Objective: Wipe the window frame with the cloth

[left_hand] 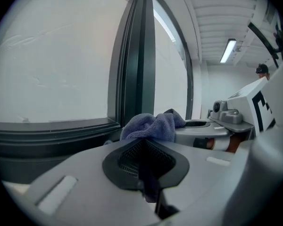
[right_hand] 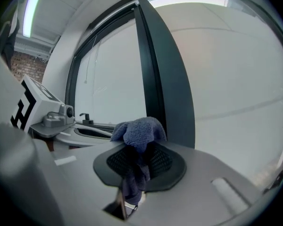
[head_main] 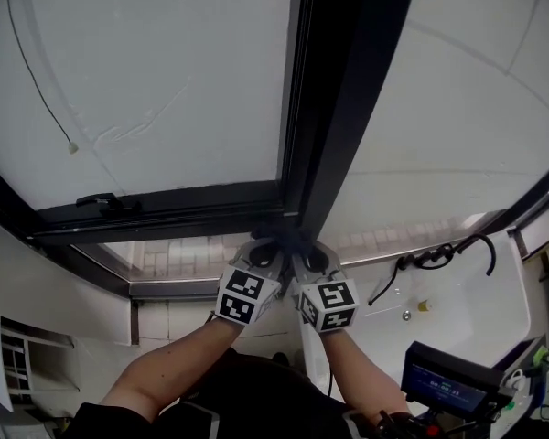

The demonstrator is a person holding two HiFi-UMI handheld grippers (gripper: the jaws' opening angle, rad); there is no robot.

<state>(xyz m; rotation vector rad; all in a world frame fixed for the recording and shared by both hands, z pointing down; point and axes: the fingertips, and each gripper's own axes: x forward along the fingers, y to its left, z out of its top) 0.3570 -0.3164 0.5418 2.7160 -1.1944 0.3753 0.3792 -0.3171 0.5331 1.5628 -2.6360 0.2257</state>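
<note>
Two pale panes (head_main: 156, 71) meet at the dark window frame (head_main: 348, 108), where its upright bar joins a horizontal rail. The left gripper (head_main: 263, 248) and right gripper (head_main: 309, 254) sit close side by side at that junction, jaws pointing at the foot of the upright. The blue-grey cloth (right_hand: 139, 130) is bunched just ahead of both grippers, near the frame. Each gripper's jaws are closed on a fold of it.

Head cam faces window frame (head_main: 348, 108); both gripper cams close along jaws, prob. sharing its upright.
</note>
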